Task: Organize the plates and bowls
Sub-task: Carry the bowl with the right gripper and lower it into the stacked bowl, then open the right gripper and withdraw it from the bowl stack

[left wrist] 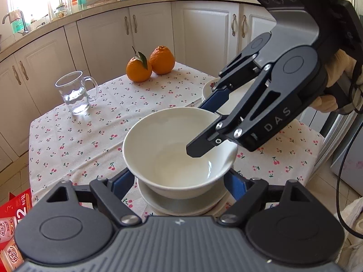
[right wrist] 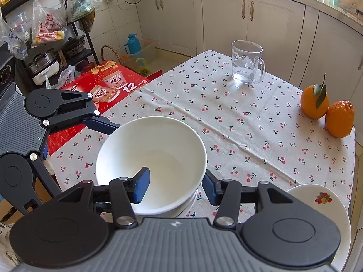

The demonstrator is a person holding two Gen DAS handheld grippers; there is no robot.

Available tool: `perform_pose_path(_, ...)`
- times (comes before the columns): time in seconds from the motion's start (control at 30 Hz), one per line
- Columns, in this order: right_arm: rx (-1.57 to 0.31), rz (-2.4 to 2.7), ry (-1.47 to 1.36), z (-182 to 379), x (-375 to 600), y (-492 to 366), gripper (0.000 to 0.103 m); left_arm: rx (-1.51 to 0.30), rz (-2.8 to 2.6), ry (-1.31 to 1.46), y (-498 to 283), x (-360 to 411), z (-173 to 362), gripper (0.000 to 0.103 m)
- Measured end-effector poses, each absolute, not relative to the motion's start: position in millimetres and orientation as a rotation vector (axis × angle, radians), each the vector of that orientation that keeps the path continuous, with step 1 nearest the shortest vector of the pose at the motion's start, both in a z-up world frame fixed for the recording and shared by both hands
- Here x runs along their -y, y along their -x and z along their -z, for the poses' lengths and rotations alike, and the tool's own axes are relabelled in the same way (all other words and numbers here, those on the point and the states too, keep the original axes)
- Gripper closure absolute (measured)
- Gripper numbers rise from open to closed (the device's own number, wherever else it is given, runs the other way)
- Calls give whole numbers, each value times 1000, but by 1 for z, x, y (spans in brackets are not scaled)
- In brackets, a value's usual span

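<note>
The right gripper (right wrist: 174, 187) is clenched on the near wall of the white bowl (right wrist: 158, 149), one pad inside, one outside. The bowl sits above stacked dishes (left wrist: 181, 204). The left gripper (left wrist: 179, 181) straddles the bowl's base, fingers spread.

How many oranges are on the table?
2: both sit side by side, touching, at the table's far edge, one orange with a leaf, the other orange bare. None seem hidden.
</note>
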State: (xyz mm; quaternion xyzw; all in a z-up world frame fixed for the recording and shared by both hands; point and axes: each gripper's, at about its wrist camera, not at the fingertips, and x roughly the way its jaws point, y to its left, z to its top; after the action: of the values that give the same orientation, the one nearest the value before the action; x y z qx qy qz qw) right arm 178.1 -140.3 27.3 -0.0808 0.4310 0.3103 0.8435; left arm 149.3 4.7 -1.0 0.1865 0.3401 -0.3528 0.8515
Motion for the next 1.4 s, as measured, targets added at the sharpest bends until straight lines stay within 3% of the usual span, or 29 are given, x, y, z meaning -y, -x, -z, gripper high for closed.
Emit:
perform_pose_path(0.6, -933, -662, 184, -15, 135, -180, 46, -756, 770, -349, -154, -11, 6, 17)
perform_pose_path(0.8, -936, -661, 189, -14, 134, -178, 43, -788, 791, -320, -157, -14, 9, 12)
perform_pose_path(0.9, -927, -668, 190, -14, 132, -176, 36, -766, 785, -337, -154, -14, 8, 11)
perform_pose_path(1.03, -880, -658, 213, -19, 132, -169, 6, -750, 791, -325, -151, -20, 3, 8)
perform_pose_path(1.13, -840, -665, 227, -25, 134, -160, 0, -752, 785, -303, -149, -29, 2, 8)
perform_pose_path(1.4, -782, -677, 293, -22, 143, -126, 0, -760, 766, -331, -136, -48, 4, 5)
